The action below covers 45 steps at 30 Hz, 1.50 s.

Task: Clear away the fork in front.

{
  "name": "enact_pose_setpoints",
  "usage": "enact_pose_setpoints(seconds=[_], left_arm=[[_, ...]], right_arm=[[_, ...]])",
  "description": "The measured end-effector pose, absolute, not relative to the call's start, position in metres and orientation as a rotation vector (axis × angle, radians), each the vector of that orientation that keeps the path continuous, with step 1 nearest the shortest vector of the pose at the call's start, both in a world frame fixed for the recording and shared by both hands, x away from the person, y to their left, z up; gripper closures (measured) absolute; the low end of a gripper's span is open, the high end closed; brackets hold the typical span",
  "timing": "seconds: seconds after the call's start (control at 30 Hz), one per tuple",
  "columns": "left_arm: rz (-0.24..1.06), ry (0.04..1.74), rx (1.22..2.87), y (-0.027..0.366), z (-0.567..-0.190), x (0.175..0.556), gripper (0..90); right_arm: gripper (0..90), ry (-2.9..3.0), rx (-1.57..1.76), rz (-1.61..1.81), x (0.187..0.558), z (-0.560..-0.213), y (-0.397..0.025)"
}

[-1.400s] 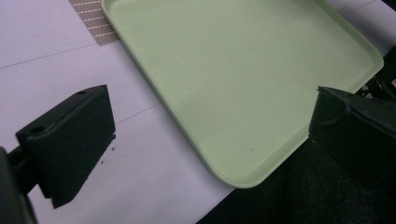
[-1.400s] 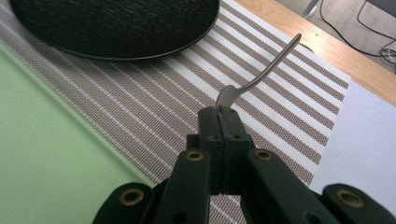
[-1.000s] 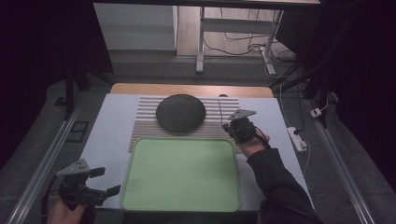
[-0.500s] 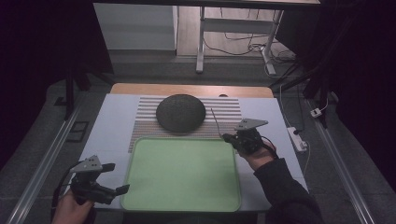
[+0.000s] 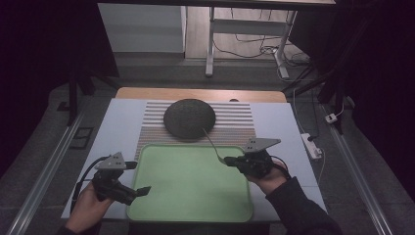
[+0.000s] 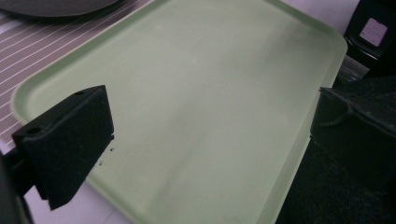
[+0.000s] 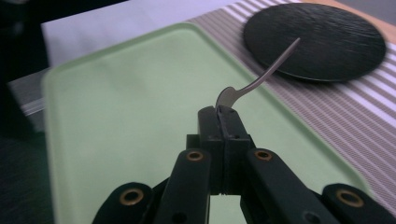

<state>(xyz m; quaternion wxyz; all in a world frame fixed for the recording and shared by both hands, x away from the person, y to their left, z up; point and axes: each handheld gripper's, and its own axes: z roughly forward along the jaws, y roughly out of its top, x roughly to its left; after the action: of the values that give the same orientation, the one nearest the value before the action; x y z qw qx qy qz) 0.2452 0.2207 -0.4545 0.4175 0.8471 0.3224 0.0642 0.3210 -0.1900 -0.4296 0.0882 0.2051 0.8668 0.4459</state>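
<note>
- Hands first: my right hand (image 5: 268, 177) comes in from the bottom right, sleeve angled up toward the tray's right edge, holding the right gripper (image 5: 230, 160) level and pointing left, its tip just over the tray (image 5: 147, 205) rim.
- In the right gripper view that gripper (image 7: 220, 111) has its jaws pressed tight together on the broad end of a thin metal utensil (image 7: 261, 74), spoon or fork I cannot tell; the curved handle rises from the jaws and slants out toward the dark plate (image 7: 327, 42).
- From above, the utensil (image 5: 213, 145) is off the surface, its handle reaching up and left from the gripper to the plate's (image 5: 189, 119) near rim, across the striped mat (image 5: 235, 125).
- My left hand (image 5: 88, 208) sits at the bottom left, off the tray's left edge, with the left gripper (image 5: 139, 191) pointing right, its tip at the near-left corner of the tray.
- In the left gripper view the jaws stand wide apart with nothing between them, the green tray (image 6: 210, 107) lying bare under the gap.
- Since half a second ago: my right gripper has drawn back toward me and inward, from beside the mat down to the tray's right rim, carrying the utensil along.
- My left gripper has moved right and a little forward, from well off the tray to touching distance of its edge.
- Plate, mat and tray have stayed put.
</note>
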Motion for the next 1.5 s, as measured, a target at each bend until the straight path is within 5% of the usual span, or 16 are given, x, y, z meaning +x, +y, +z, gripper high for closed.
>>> enact_pose_setpoints(seconds=[1.0,1.33,1.5], left_arm=[[0.129,0.311,2.390,0.145,-0.448,0.305,1.2],[0.096,0.079,2.470,0.129,-0.453,0.306,25.6],[0.058,-0.023,2.487,0.125,-0.454,0.306,49.4]], right_arm=[[90.0,2.822,0.201,1.485,0.274,-0.428,-0.160],[90.0,2.890,0.100,1.503,0.271,-0.428,-0.155],[90.0,2.901,0.075,1.501,0.271,-0.428,-0.155]])
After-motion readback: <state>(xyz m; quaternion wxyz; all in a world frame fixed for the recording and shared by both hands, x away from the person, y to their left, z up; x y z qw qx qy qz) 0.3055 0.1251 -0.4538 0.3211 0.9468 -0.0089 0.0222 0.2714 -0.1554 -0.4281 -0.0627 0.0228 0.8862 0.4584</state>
